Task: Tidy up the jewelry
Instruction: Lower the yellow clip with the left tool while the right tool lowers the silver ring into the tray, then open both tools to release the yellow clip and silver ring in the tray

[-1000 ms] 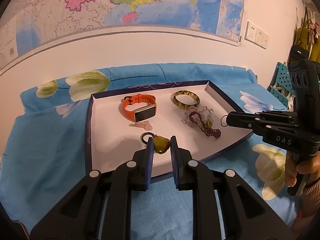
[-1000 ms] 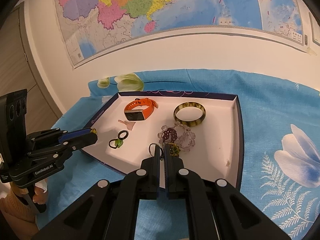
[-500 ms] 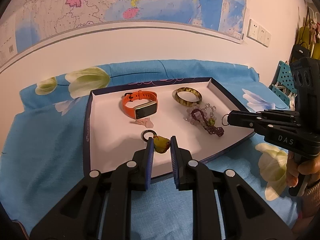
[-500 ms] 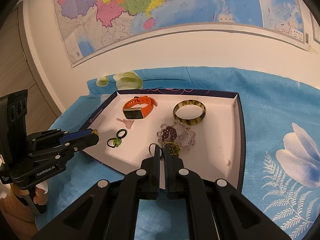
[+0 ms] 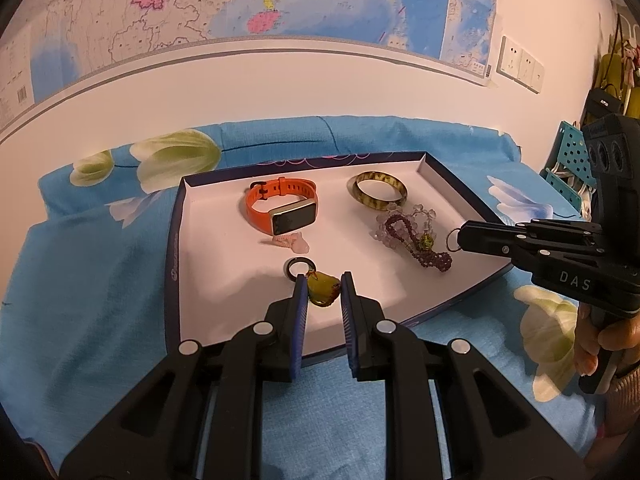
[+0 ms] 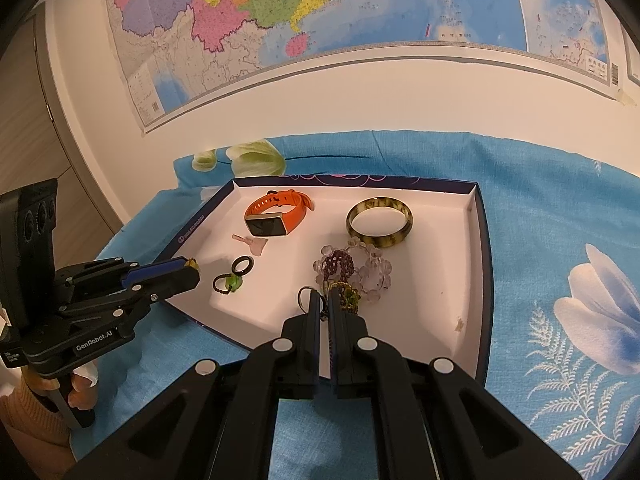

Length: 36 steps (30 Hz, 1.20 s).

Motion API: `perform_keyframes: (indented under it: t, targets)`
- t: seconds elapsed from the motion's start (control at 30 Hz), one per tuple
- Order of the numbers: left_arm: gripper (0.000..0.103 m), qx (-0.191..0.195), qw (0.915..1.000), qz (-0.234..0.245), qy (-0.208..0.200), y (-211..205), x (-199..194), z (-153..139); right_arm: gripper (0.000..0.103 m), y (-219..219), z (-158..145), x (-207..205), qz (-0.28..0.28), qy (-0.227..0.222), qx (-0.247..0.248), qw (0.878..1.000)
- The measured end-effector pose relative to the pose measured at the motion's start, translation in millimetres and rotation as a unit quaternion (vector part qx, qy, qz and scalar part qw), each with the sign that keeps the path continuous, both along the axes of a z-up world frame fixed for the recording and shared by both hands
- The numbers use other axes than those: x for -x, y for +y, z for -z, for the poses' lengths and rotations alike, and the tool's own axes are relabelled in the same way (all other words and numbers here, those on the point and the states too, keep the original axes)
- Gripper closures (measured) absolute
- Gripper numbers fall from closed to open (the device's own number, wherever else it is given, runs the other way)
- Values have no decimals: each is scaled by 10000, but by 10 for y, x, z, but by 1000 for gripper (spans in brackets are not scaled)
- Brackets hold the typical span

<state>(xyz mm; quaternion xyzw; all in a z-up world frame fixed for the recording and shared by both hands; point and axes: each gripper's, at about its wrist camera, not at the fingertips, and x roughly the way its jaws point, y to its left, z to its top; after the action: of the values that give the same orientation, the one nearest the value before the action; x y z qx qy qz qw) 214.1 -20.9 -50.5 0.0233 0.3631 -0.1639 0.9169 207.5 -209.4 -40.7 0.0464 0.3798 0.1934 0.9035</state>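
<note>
Blue floral cloth (image 6: 560, 216) covers the surface below a wall map (image 6: 320, 20), and on it sits a shallow white tray (image 6: 478, 240) with a dark rim. Compared with 1.0 s ago, little has changed: my view from the left wrist has crept slightly closer to the tray, and no item has shifted, so I judge the task to be paused in mid-grasp on both sides. My left gripper (image 5: 324, 278) is over the tray's near edge, spread a little, with the green pendant (image 5: 322, 291) between its blue pads; whether the pads touch it I cannot tell. The pendant's black ring (image 5: 298, 267) points toward the tray's far edge. My right gripper (image 6: 324, 300) is pressed nearly together, pinching the cord of the dark bead string (image 5: 416, 240), whose metal ring (image 5: 452, 238) shows at the fingertips. That string's long axis runs from the near right edge toward the tray's centre, across the clear bead bracelet (image 6: 372, 268). Toward the far edge lie 2 more items, the orange watch (image 6: 276, 216) and the mottled bangle (image 6: 378, 220), with a pink charm (image 6: 252, 242) just in front of the watch.
</note>
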Motion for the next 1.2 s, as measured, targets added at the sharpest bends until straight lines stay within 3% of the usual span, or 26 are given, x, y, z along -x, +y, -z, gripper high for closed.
perform_keyframes:
  t: [1.2]
  targets:
    - [86, 6, 9999, -15, 109, 6, -48, 54, 100, 17, 82, -40, -11, 112, 5, 9999]
